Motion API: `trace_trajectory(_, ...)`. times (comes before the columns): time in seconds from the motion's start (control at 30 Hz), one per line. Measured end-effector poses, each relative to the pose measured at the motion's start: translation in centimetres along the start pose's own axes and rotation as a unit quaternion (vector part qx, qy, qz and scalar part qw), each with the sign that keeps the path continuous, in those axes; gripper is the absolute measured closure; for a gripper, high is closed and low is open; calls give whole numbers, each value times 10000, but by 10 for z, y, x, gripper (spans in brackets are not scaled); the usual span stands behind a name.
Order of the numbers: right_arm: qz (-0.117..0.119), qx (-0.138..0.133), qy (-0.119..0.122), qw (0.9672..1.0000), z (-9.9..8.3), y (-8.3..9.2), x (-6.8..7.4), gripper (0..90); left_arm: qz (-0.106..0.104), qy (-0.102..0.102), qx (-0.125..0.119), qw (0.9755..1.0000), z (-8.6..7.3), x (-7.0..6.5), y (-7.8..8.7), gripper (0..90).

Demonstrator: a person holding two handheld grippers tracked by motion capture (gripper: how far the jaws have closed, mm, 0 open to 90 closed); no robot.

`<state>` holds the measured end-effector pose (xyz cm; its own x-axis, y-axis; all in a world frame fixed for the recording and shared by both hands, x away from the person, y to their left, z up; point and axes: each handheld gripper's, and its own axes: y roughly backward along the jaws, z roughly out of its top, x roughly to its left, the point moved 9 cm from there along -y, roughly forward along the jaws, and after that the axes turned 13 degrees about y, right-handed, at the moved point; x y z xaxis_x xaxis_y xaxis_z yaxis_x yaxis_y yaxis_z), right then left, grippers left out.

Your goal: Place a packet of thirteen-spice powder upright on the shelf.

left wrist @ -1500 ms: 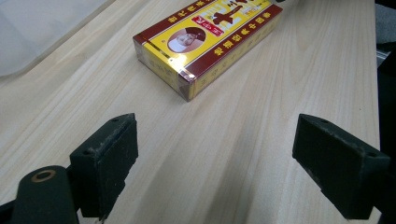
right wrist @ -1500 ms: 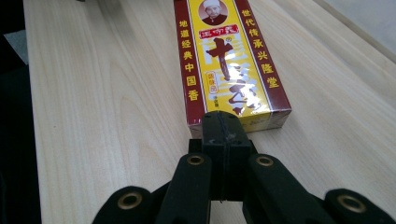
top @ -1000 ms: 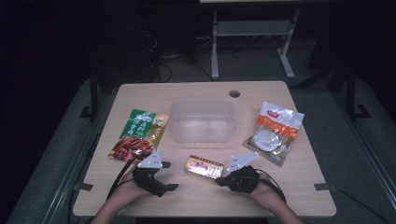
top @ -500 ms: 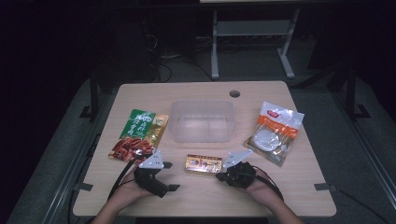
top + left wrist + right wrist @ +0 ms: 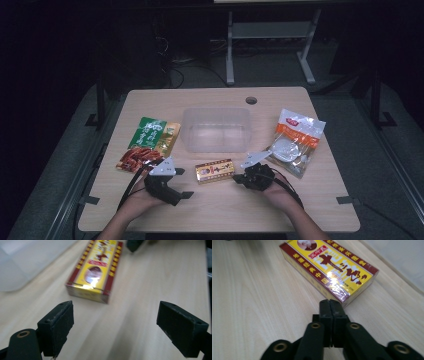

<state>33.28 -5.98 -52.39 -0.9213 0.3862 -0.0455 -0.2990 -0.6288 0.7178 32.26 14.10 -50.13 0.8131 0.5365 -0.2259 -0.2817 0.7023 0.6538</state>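
High view: a yellow-and-red box [image 5: 214, 170] is seen lying flat near the worktop's [image 5: 300, 200] front edge, between the left gripper [image 5: 181, 183] and the right gripper [image 5: 238, 177]. A clear tub [image 5: 216, 130] is placed mid-worktop.

Left gripper view: the jaws are spread wide over bare wood, the box [image 5: 96, 270] ahead, untouched.

Right gripper view: the jaws are pressed together, empty, tips just beside the box [image 5: 329, 267] corner.

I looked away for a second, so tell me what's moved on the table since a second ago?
The right gripper slid left, its shut fingers now at the end of the yellow box; nothing is gripped. The left gripper stays open beside the box. The clear tub and both snack bags kept their places.
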Motion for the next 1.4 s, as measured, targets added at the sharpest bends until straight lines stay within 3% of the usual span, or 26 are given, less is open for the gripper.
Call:
trace_trajectory(0.1, 27, -63, -54, 10000, 0, 6, 0, 722, -138, 63, 49, 9999, 8, 4, -6, 146)
trace_trajectory(0.27, 229, -43, -26, 9997, -5, 13, 0, 525, -129, -79, 14, 9999, 21, 9, -16, 149)
trace_trajectory(0.4, 143, -84, -41, 9999, -10, 20, -6, 382, -234, -206, 203, 9993, 25, 12, -28, 148)
trace_trajectory(0.8, 69, -82, -176, 9998, -20, 31, -16, 313, -242, -620, 781, 9947, 18, 14, -58, 157)
trace_trajectory(1.4, 75, -154, -214, 9996, -21, 32, -17, 294, -210, -585, 744, 9953, 15, 19, -60, 303)
